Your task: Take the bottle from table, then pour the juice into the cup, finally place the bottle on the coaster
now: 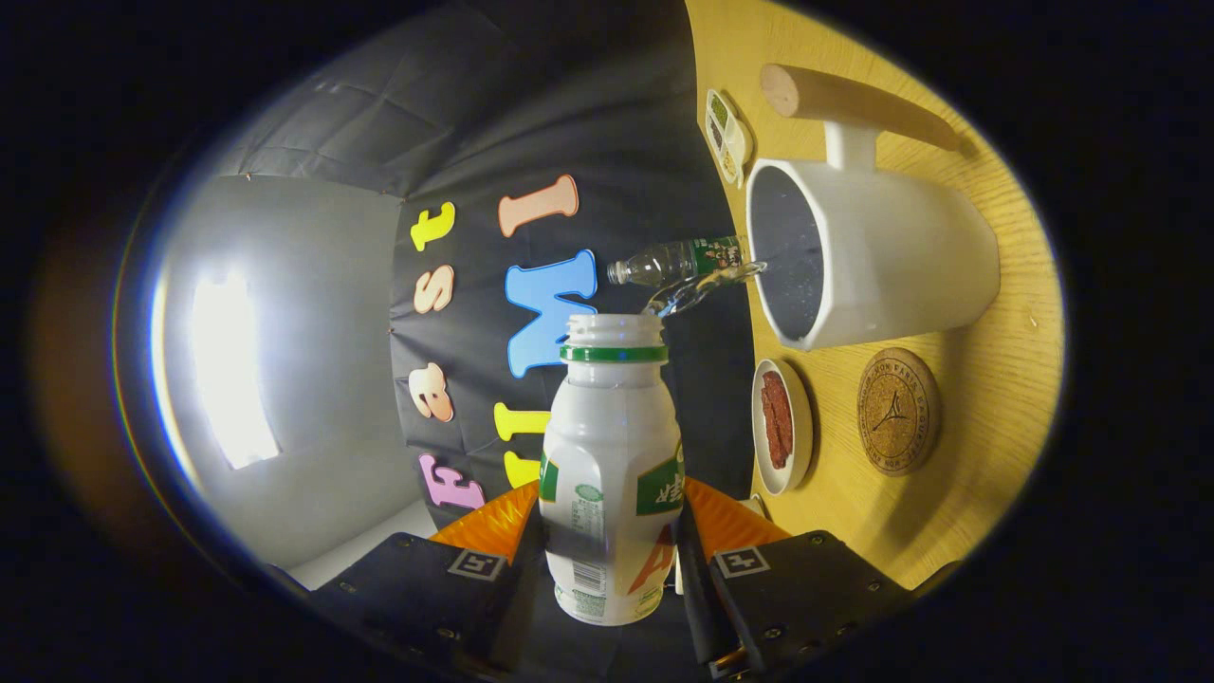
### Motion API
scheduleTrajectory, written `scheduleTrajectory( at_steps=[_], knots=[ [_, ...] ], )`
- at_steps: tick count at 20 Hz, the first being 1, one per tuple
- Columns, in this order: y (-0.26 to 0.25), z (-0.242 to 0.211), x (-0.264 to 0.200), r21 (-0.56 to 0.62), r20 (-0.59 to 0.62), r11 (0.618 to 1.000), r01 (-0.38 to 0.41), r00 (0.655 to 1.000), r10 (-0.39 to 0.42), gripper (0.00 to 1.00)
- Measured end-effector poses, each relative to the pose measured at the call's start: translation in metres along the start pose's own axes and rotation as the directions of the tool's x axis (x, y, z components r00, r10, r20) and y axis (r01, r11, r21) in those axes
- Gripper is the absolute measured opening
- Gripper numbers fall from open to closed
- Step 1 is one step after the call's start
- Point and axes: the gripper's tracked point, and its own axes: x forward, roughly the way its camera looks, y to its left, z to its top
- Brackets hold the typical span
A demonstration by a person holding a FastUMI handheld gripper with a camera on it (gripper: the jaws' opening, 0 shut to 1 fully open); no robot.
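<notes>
Between our gripper's point(612, 560) two fingers, we hold a white plastic juice bottle with a green neck ring point(612, 465), uncapped, both fingers pressed on its sides.

The whole view is rolled sideways, so the light wooden table point(1005, 313) stands on edge beside the bottle and the bottle lies tipped over relative to it. Beyond the bottle's open mouth we see a large white cup with a long wooden handle point(882, 256), its dark opening turned our way; the mouth is near the cup's rim but apart from it. A small clear plastic water bottle with a green label point(678, 261) stands just behind the cup. Near the cup on the table lie a round cork coaster point(898, 411) and, beside that, a small white dish holding something red point(782, 425).
</notes>
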Motion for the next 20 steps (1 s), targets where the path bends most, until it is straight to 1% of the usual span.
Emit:
scheduleTrajectory(
  at_steps=[8,20],
  knots=[
    [0.0019,0.0011,-0.0016,0.024,0.002,1.0,0.003,1.0,-0.003,0.65],
    [0.0077,0.0046,-0.0016,0.067,0.028,0.998,-0.016,1.0,0.014,0.65]
  ],
)
